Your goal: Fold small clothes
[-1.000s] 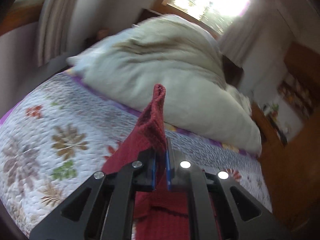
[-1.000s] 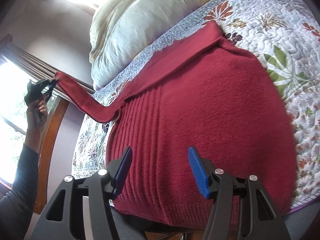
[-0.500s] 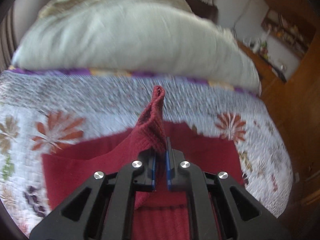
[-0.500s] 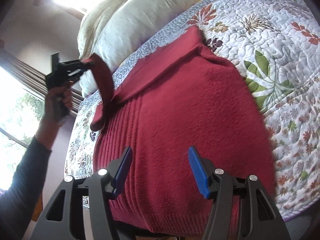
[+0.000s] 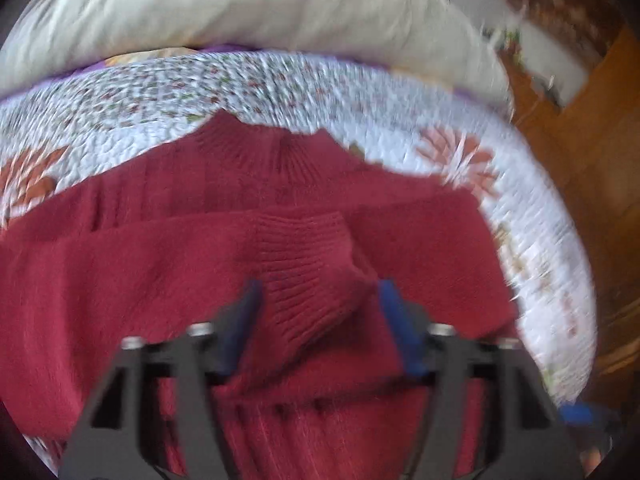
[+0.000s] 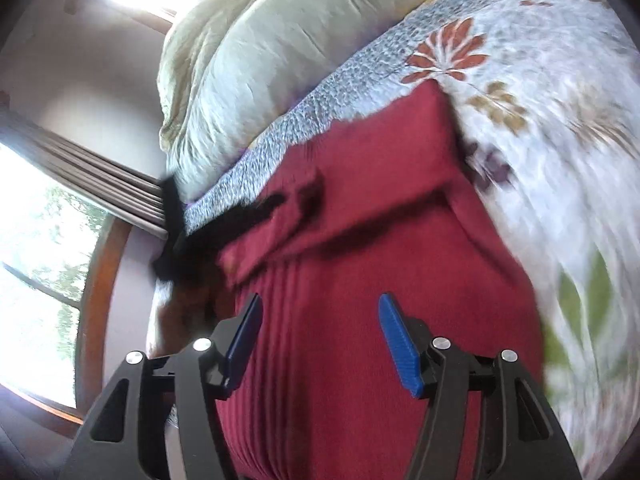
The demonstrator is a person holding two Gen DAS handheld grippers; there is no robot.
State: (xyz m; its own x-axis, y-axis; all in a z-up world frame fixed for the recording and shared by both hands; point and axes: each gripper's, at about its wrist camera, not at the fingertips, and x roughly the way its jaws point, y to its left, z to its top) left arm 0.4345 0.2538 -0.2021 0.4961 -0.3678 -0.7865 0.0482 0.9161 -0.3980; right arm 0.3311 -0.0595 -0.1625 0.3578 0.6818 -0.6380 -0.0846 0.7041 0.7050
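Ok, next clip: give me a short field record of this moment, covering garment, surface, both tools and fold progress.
garment: red knit sweater, lying on the bed
surface: floral quilt, cream pillow behind it
left tool: open, ribbed sleeve cuff lying loose between its fingers
right tool: open, above the sweater's body, holding nothing
fold progress: one sleeve laid across the chest; body not yet folded
image quality: motion blur in both views
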